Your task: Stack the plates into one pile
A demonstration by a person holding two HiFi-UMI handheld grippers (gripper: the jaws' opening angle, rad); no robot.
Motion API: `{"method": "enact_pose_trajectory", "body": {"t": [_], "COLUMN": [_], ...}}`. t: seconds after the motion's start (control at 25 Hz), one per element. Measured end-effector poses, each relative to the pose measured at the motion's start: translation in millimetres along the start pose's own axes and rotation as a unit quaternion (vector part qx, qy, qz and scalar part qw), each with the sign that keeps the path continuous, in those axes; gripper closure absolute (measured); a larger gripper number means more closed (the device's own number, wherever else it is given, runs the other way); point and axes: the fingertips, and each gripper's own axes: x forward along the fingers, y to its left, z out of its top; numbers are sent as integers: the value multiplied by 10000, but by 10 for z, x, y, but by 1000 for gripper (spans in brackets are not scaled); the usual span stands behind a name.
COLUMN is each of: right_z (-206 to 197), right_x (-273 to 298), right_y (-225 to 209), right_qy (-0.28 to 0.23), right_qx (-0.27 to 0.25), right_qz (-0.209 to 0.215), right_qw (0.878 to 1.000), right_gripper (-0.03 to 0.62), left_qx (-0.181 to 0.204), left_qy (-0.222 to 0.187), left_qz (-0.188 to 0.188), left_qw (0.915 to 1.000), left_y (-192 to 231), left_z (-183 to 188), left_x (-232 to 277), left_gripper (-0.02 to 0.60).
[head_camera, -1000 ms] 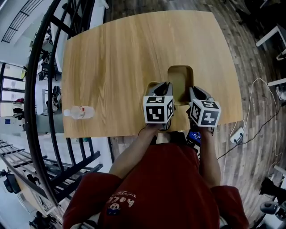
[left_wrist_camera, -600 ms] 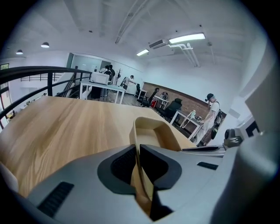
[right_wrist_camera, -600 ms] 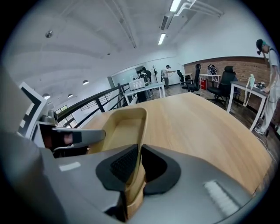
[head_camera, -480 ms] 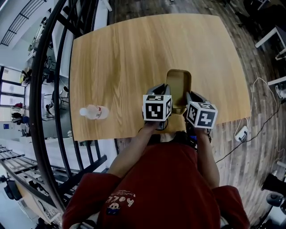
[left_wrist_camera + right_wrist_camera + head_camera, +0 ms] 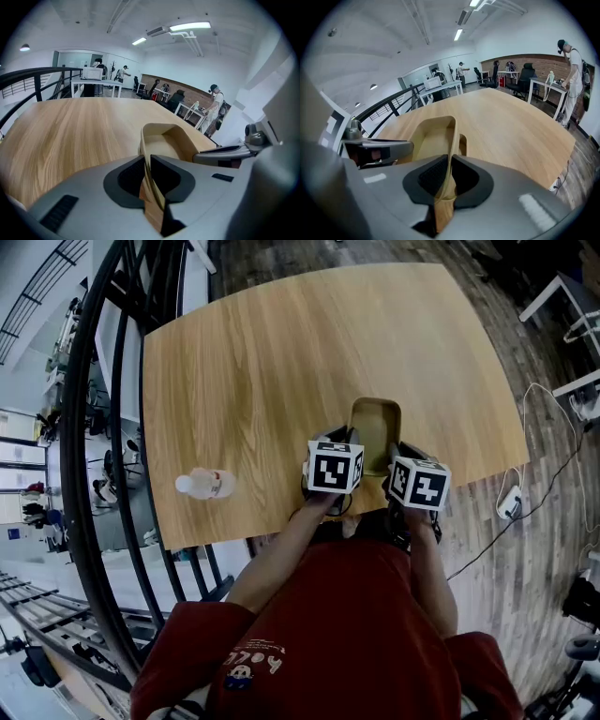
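Your left gripper [image 5: 147,176] and right gripper [image 5: 449,180] each pinch a rim of the tan rectangular wooden plate [image 5: 375,423] near the edge of the wooden table [image 5: 262,381].

I'm wearing a red top [image 5: 337,634] with a small orange print [image 5: 251,662] low on the front. My left gripper [image 5: 147,176] and right gripper [image 5: 449,176] have grey shells and black ribbed pads [image 5: 129,176]; each carries a white cube [image 5: 336,468] of black square markers
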Motion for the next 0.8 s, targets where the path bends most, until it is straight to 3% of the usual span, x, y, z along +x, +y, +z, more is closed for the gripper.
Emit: {"method": "enact_pose_trajectory", "body": {"t": [0.8], "right_z": [19], "right_x": [106], "right_y": [-117], "right_qy": [352], "right_qx": [1], "right_qz": [44], "right_qw": [9994], "right_gripper": [551], "left_qx": [35], "left_qy": [176], "left_qz": [91], "left_qw": [9998], "left_y": [-11], "left_z": [18], "left_x": [154], "left_gripper": [534]}}
